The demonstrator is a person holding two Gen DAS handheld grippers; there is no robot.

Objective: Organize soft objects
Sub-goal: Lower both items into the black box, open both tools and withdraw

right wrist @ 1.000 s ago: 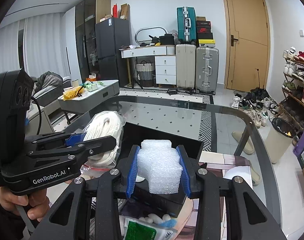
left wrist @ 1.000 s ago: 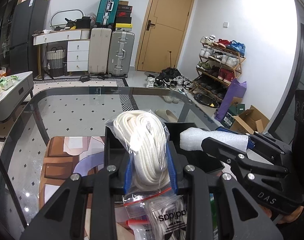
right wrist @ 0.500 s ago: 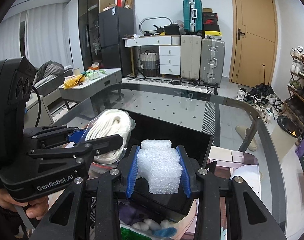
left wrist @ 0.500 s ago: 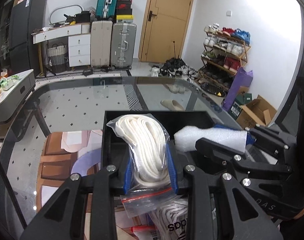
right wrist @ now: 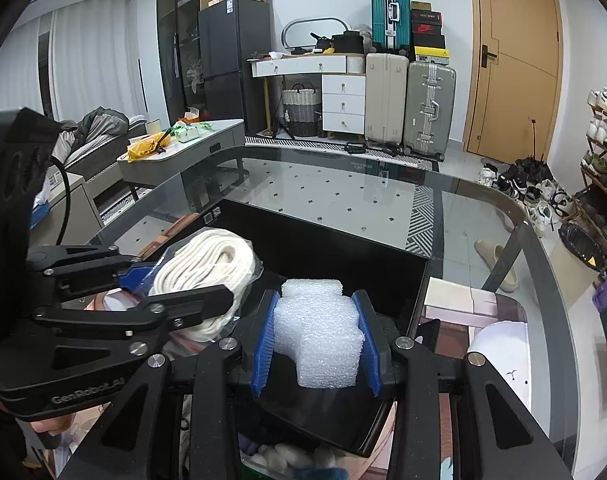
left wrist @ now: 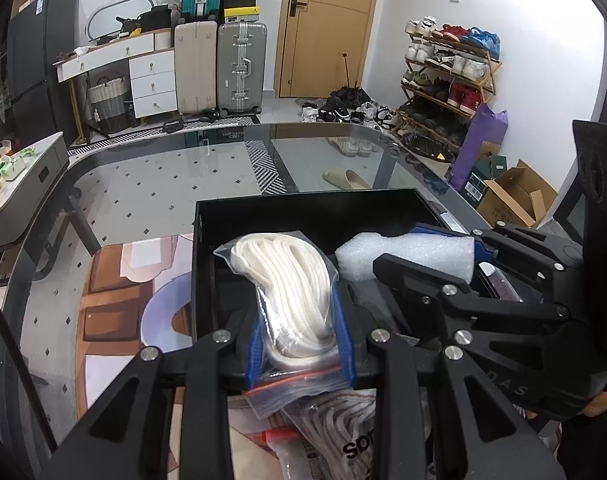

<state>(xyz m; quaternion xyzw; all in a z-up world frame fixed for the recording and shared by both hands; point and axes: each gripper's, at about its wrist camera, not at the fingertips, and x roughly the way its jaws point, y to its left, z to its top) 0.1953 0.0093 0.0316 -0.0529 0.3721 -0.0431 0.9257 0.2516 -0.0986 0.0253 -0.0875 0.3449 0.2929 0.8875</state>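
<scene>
Black box [left wrist: 315, 216] on the glass bench [left wrist: 151, 184] looks empty, so we judge nothing is stowed yet. We hold one bagged rope [left wrist: 291, 292] clamped in the left gripper [left wrist: 301, 340] and one foam block [right wrist: 317, 332] clamped in the right gripper [right wrist: 317, 344], both over the box. At least two more bags [left wrist: 335, 436] lie before the box, unsorted
</scene>
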